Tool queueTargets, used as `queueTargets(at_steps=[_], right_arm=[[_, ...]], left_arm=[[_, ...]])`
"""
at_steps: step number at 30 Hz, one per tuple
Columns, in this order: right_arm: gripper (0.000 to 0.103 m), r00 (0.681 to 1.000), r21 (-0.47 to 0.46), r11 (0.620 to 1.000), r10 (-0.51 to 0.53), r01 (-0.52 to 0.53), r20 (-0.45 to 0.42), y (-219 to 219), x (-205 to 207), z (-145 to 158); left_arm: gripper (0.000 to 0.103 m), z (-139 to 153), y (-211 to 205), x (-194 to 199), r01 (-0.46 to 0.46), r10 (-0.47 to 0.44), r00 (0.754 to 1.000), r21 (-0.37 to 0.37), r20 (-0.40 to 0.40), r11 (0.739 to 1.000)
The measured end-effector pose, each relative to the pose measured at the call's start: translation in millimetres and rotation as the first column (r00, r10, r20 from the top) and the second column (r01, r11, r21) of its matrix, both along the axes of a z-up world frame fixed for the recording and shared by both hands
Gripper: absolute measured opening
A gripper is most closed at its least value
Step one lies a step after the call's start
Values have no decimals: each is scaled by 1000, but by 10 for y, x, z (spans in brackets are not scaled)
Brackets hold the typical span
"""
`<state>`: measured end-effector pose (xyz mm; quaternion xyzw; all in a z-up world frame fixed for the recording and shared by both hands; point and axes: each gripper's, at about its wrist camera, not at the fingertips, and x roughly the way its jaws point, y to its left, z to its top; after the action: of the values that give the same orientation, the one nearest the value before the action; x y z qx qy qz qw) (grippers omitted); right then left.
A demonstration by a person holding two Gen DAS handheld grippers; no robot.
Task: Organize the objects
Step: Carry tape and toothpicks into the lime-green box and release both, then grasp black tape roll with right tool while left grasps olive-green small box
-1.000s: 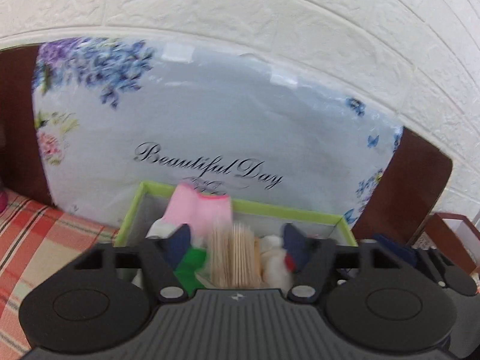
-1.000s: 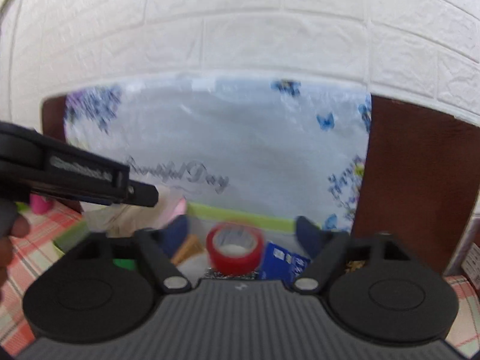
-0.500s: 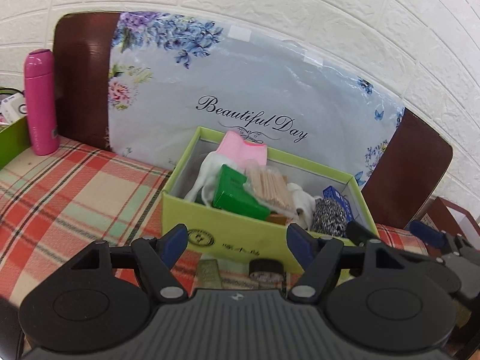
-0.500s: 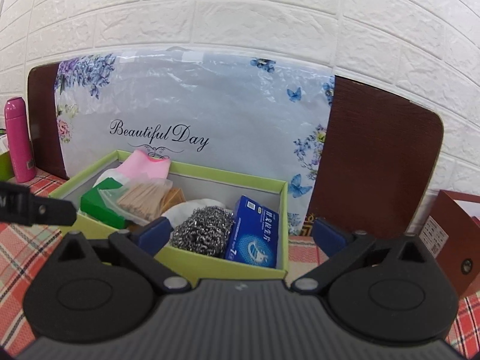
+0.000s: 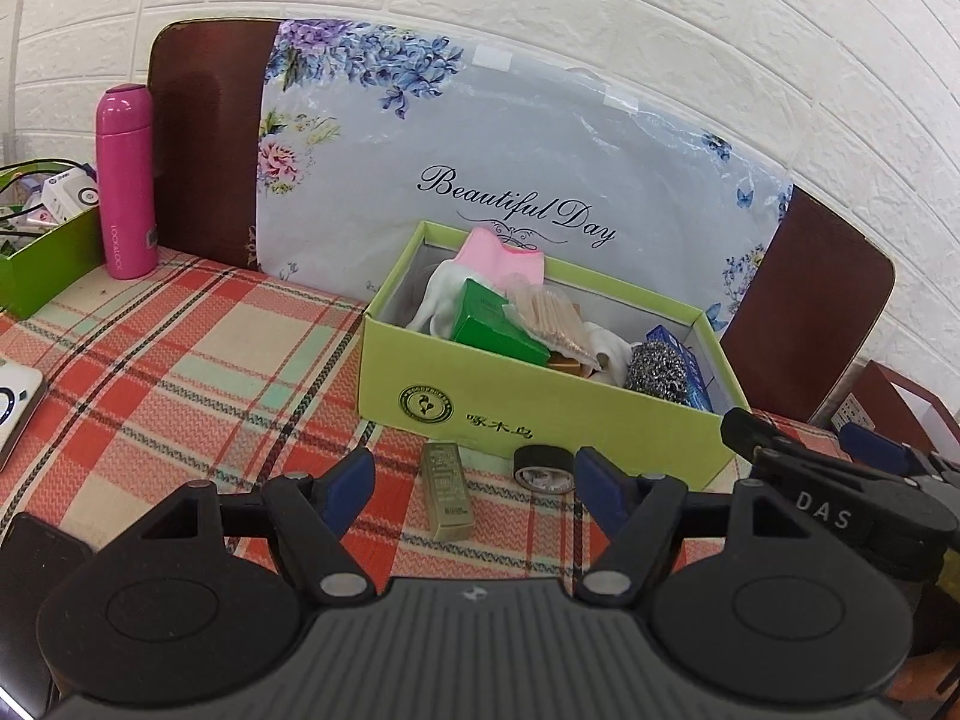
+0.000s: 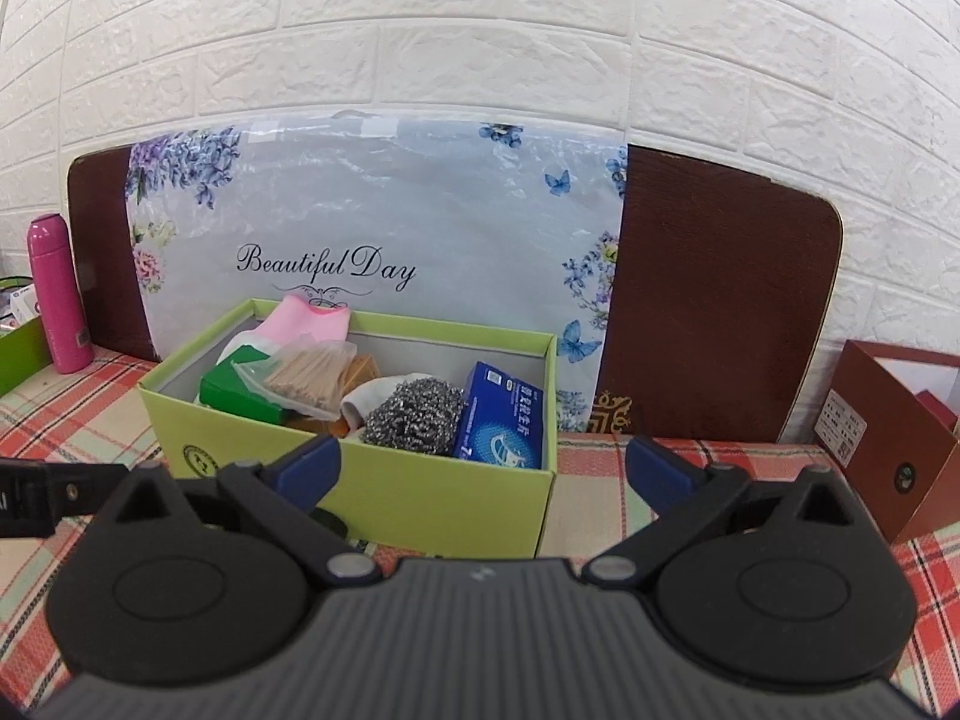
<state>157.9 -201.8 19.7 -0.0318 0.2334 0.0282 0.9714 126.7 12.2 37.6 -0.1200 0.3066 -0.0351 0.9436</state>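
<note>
A lime-green open box stands on the plaid tablecloth. It holds pink and white cloth, a small green box, a bag of toothpicks, a steel scourer and a blue packet. In front of it lie a gold bar-shaped item and a black tape roll. My left gripper is open and empty above these two. My right gripper is open and empty before the box's right front corner; it also shows in the left wrist view.
A floral "Beautiful Day" board leans on the brick wall behind the box. A pink bottle and another green box stand at the left. A brown box stands at the right. A white device lies at the left edge.
Both grippers have pulled back and up from inside the box. The whole box, the gold item and the tape roll now show in front of them. Both stay open and empty.
</note>
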Motion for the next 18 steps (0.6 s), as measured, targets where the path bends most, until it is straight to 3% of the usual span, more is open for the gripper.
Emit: queueTargets(at_steps=[5,9,12,18], right_arm=[[103,997,99,993,71,-70,-5,-83,-269,-188],[103,991,149,981,130,-126,-14,-87,-518,-483],[103,988,159,977,149,-139,-51,-64,-601,-655],[103,989,163,981,116,-101,-88,-76,-592,-760]], left_arm=[[77,-229,115,-123,-10,9,1000,-14,-24,1000],[77,-483,147,-91,5,-4,999,19,-54,1000],[77,-628,156,51,-14,15,996,11,-91,1000],[77,-737,-17,410,-6,6,996,3,-94,1000]])
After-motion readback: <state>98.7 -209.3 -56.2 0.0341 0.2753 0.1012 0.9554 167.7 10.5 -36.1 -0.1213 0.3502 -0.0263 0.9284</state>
